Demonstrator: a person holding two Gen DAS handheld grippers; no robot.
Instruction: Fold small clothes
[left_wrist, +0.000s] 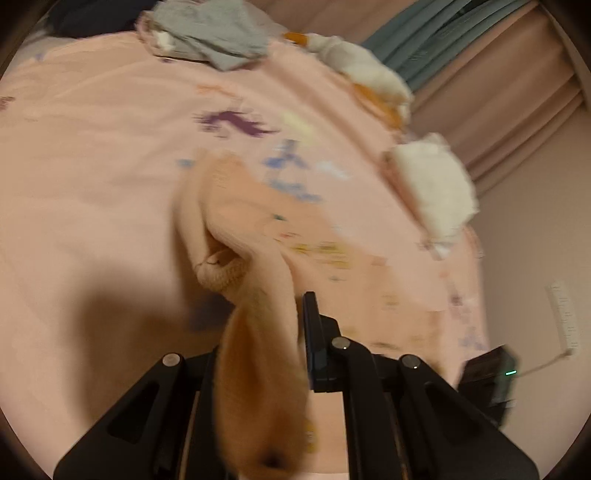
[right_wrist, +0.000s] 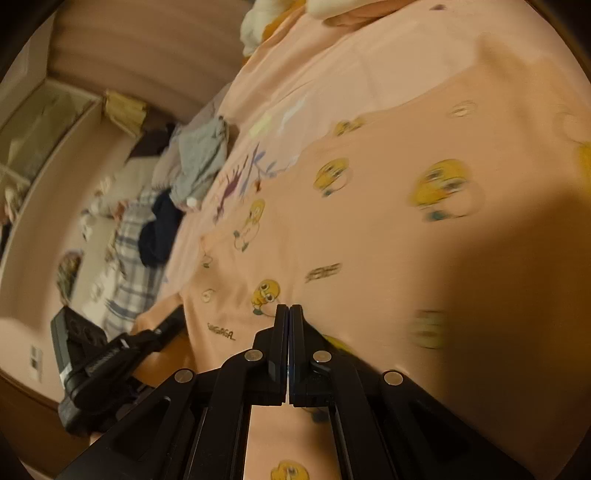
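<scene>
A small peach garment (left_wrist: 255, 236) printed with yellow cartoon chicks lies on the pink bedspread (left_wrist: 92, 166). My left gripper (left_wrist: 280, 314) is shut on a bunched ribbed edge of it and holds that part lifted; the cloth hides the left finger. In the right wrist view the same garment (right_wrist: 369, 229) spreads flat under my right gripper (right_wrist: 289, 308), whose fingers are pressed together at the cloth, with the garment's edge seemingly pinched between them. The left gripper also shows in the right wrist view (right_wrist: 110, 354), at the garment's lower left edge.
A grey garment pile (left_wrist: 218, 37) and white folded clothes (left_wrist: 432, 184) lie along the bed's far and right edges. Curtains (left_wrist: 498, 92) hang behind. In the right wrist view a dark garment (right_wrist: 159, 232) and plaid cloth (right_wrist: 129, 266) lie at the bed's left side.
</scene>
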